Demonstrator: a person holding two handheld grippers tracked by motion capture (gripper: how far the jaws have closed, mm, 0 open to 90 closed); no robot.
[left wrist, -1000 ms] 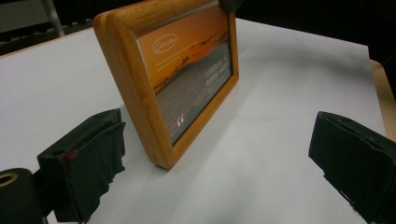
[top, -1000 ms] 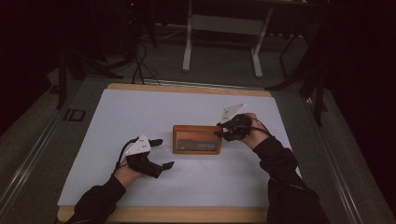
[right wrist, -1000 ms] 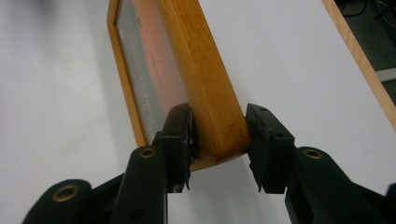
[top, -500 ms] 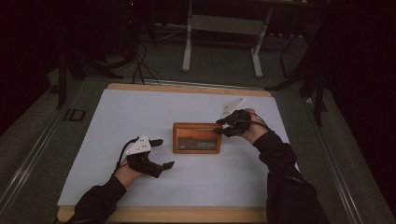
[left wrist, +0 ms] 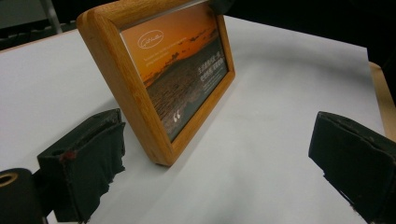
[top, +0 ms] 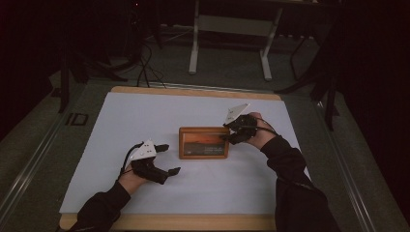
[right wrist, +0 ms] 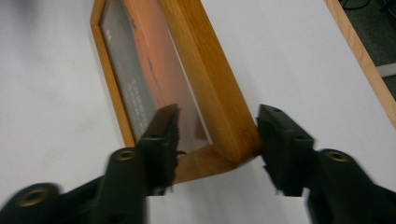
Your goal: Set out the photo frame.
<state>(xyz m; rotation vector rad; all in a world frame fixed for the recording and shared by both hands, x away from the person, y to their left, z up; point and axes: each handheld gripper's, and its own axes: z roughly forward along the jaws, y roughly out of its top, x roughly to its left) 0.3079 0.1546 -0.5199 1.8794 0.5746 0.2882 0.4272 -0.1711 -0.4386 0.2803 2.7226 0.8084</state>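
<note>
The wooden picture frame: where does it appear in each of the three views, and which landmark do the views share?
High view: the wooden picture frame stands mid-table, at the right gripper.
Left gripper view: upper left, tilted, beyond the open jaws.
Right gripper view: upper centre, its corner between the jaws.
Shared landmark: the orange sunset photo in it.

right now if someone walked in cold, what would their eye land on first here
First the wooden picture frame with its orange sunset print, standing near the middle of the white table. Next the right gripper at the frame's right end: its jaws straddle that corner and have just been opening, with one pad close against the wood. The left gripper rests lower left of the frame, jaws open and apart from it.
</note>
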